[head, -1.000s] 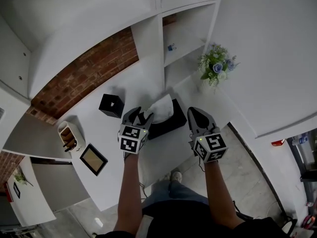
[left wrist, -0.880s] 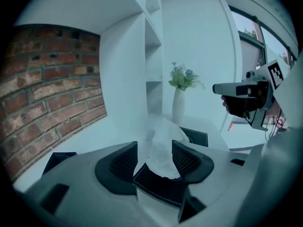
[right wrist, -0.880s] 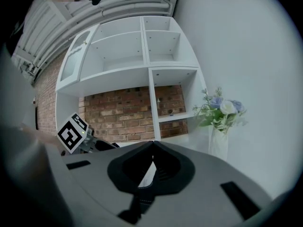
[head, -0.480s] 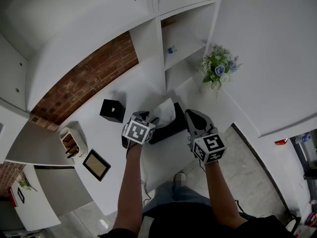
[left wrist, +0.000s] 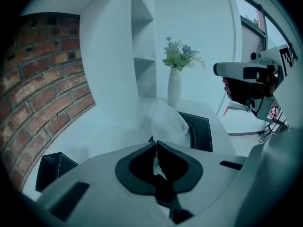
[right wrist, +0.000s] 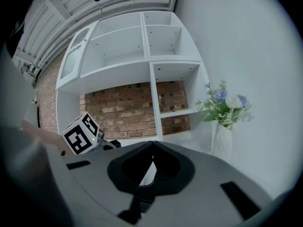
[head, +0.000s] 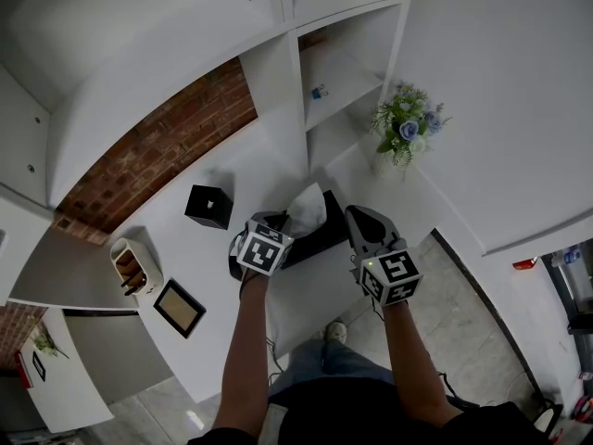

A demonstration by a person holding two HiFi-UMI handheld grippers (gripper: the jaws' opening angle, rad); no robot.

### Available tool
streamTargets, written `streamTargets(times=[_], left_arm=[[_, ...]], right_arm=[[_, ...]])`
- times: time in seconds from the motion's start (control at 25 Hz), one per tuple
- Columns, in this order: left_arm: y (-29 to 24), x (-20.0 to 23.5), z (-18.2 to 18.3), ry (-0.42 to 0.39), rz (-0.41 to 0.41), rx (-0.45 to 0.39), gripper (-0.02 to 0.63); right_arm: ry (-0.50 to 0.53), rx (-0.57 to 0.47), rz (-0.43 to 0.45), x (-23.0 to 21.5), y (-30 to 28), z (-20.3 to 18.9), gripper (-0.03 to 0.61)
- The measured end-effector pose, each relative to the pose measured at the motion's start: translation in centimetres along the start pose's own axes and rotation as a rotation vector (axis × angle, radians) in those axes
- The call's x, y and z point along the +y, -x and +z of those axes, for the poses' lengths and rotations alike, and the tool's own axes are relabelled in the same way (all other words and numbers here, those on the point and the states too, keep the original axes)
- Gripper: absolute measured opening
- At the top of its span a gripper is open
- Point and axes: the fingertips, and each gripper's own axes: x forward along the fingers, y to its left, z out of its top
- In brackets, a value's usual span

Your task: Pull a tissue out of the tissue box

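Nearest, the left gripper is seen with its tongs pinched together on an edge of the tissue. The tissue is drawn up out of the black tissue box at mid-counter. The right gripper is kept by the box's right end, its tongs pressed together. Farther left a small black box is set, and at far right a vase of flowers.

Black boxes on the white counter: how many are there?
2. A small black cube-shaped box sits nearer the brick wall; a long black leather tissue box lies to its right, a white tissue rising from it. None appears hidden.
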Motion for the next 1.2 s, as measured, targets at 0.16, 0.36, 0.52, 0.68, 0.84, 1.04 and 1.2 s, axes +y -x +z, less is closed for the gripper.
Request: streamTargets(times=[0.16,0.36,0.52,0.68,0.84,1.04,1.2], left_arm=[[0.7,0.6,0.9,0.002,0.040,-0.054,0.012],[2.1,2.0,2.9,-0.033,0.112,-0.132,0.011],[3.4,2.5,4.5,-0.045,0.145,-0.184,0.011],[4.5,2.8,5.6,-0.059,0.169,-0.222,0.011],[6.0,2.9,6.8,-0.079,0.193,-0.273,0.011],[8.8,2.6,9.1,-0.092,0.220,-0.364,0.011],[12.1,2.5,10.9,-0.032,0.240,-0.500,0.011]], right_arm=[[-0.001,0.004,0.000,0.1,0.2,-0.2,-0.002],[-0.002,0.009,-0.009,-0.2,0.6,-0.3,-0.002],[-0.002,0.005,-0.016,-0.4,0.9,-0.2,-0.002],[-0.001,0.004,-0.019,-0.4,1.2,-0.1,-0.002],[0.002,-0.002,-0.019,-0.3,1.4,0.2,-0.002],[0.010,-0.020,-0.021,-0.1,1.8,0.9,-0.003],[0.015,-0.056,-0.035,-0.2,2.3,2.2,-0.002]])
